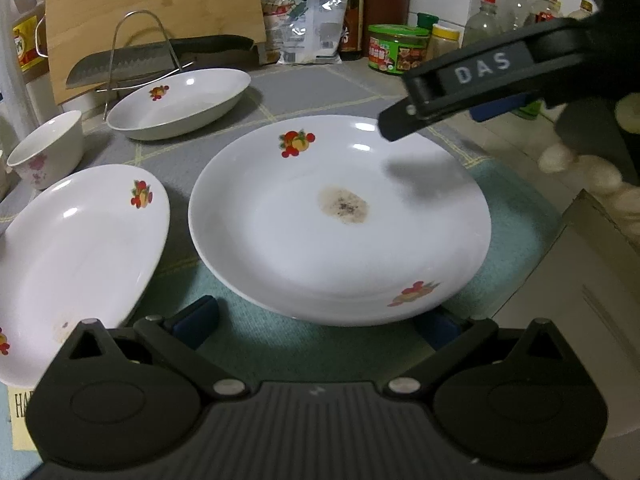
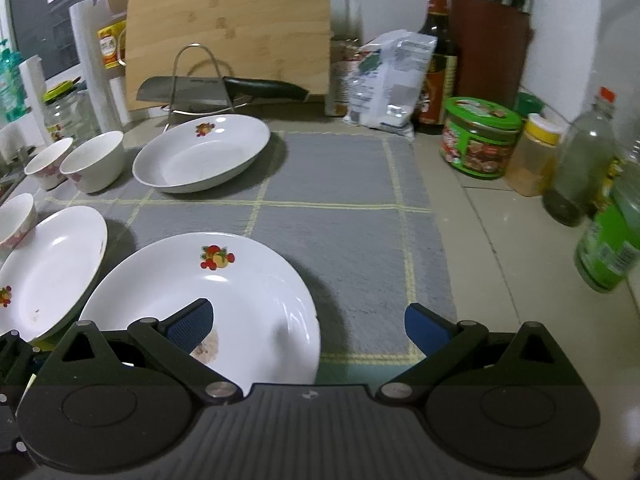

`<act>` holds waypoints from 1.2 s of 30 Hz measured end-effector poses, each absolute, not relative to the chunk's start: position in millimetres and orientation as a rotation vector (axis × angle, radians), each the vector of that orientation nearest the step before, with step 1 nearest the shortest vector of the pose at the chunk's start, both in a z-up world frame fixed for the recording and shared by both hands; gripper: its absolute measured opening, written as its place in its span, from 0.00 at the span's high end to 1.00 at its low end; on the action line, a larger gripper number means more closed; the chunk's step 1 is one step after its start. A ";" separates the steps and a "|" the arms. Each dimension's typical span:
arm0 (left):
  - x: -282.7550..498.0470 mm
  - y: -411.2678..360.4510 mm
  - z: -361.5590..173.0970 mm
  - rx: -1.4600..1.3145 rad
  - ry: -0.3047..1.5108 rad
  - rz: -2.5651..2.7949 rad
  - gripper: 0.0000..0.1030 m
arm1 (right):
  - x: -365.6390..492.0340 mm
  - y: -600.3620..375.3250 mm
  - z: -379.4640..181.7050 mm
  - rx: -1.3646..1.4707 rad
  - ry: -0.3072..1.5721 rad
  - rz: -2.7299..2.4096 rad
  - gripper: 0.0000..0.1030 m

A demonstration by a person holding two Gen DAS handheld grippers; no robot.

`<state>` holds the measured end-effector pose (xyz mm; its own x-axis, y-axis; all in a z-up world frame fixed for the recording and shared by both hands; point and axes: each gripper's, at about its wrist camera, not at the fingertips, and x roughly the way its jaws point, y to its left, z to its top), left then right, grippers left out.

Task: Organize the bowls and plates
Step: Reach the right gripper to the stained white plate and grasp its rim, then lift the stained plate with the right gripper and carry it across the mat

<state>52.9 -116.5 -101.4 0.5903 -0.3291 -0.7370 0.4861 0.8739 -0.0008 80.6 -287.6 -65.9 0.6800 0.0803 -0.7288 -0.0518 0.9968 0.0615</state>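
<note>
Hovering my left gripper [image 1: 316, 320] with its fingers spread wide, I have the near rim of the stained plate [image 1: 340, 220] sitting between them, and I can't tell whether they touch it. My right gripper [image 2: 308, 324] is open too, empty, its left finger over the plate's right edge. The risk I see: closing on that glossy, sloped rim could let it squirt out and knock the plate on the left [image 1: 76, 256], just beside it. The oval dish [image 1: 180, 100] lies ahead, well clear.
</note>
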 end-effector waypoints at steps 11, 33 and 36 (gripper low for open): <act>43.5 -111.4 -104.8 0.199 0.740 -0.502 0.00 | 104.9 -279.0 -84.9 0.012 0.891 0.265 0.00; 50.2 -112.6 -104.9 0.234 0.730 -0.566 0.00 | 126.6 -300.5 -95.9 0.034 1.005 0.550 0.00; 50.4 -111.9 -105.5 0.242 0.721 -0.579 0.00 | 126.9 -301.0 -95.8 0.023 1.001 0.570 0.00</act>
<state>50.4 -111.9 -105.5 0.6039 -0.4141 -0.6811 0.5755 0.8177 0.0131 126.9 -301.0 -95.8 0.4067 0.4624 -0.7879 -0.4415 0.8545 0.2735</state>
